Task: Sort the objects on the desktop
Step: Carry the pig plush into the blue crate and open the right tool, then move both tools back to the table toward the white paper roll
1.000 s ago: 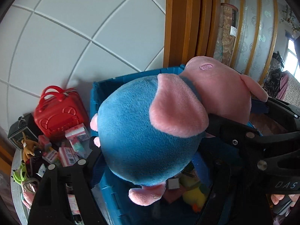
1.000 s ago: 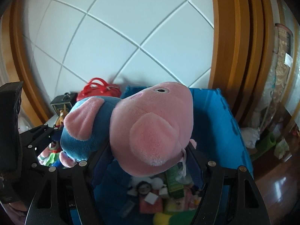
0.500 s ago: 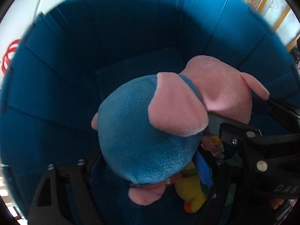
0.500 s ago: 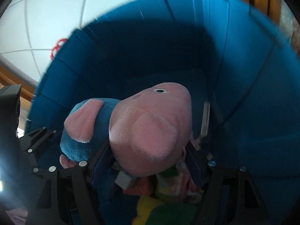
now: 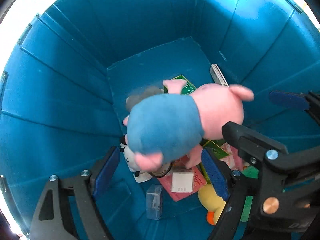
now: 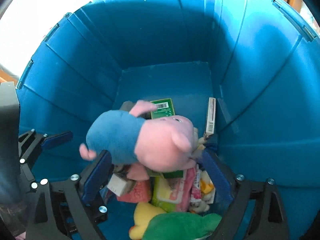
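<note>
Blue bin (image 5: pixel 60 92) floor bare at far end beyond pig plush (image 5: pixel 180 120) — near end crowded: pink packet (image 5: pixel 186 182), yellow duck (image 5: pixel 212 204), clear case (image 5: pixel 154 202).

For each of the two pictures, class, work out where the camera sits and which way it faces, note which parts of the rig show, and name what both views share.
Left wrist: sits on the left gripper, faces steeply down into the blue bin; own fingers and the right gripper's show.
Right wrist: sits on the right gripper, also faces down into the bin; its jaws are opening, pads clear of the plush pig.
Shared: pig, bin, yellow duck.
</note>
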The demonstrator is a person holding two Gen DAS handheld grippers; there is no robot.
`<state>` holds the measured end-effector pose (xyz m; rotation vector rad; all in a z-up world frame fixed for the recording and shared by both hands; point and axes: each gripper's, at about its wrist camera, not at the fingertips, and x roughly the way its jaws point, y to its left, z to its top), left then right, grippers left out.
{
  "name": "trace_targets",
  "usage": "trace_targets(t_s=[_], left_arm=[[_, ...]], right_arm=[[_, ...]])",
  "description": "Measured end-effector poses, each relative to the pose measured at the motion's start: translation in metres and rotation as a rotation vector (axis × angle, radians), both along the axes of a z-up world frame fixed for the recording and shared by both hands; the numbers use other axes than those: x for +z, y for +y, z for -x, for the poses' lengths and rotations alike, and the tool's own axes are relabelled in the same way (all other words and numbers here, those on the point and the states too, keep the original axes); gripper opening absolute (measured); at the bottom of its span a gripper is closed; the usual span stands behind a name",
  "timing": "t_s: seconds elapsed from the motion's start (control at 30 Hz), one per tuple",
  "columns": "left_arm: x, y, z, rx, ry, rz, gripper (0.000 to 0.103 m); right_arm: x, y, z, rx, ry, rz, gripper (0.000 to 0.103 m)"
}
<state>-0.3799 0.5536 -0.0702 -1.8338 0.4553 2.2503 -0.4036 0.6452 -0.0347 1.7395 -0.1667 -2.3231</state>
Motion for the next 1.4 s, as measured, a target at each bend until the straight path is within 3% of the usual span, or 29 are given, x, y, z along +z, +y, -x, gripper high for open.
trace_targets(t_s=[0.13,0.3,0.43,0.77,0.93,1.1,1.2,1.4], left_arm=[[0.004,-0.009,-0.001,0.024,0.002,-0.003,0.083],[0.036,-0.027,-0.005,0.048,0.027,-0.029,0.083],[0.076,-0.046,-0.024,0.05,0.113,-0.052,0.083],[0.178,-0.127,-0.086,0.122,0.394,-0.206,0.083],[0.201,-0.178,-0.125,0.207,0.575,-0.204,0.091],[0.214,-0.249,-0.169,0.308,0.72,-0.21,0.092],[0.215,-0.302,-0.194,0.379,0.824,-0.212,0.092],[0.204,-0.41,-0.238,0.452,0.979,-0.185,0.096]], right_arm=[[0.0,-0.001,0.009,-0.016,0.018,0.006,0.1],[0.026,0.005,0.001,-0.055,0.113,0.029,0.102],[0.061,0.011,-0.01,-0.093,0.197,0.08,0.102],[0.157,-0.026,-0.074,-0.105,0.493,0.033,0.103],[0.173,-0.077,-0.108,-0.03,0.572,0.085,0.103],[0.176,-0.136,-0.137,0.035,0.621,0.111,0.103],[0.178,-0.177,-0.157,0.082,0.648,0.159,0.103],[0.174,-0.274,-0.189,0.124,0.708,0.161,0.103]])
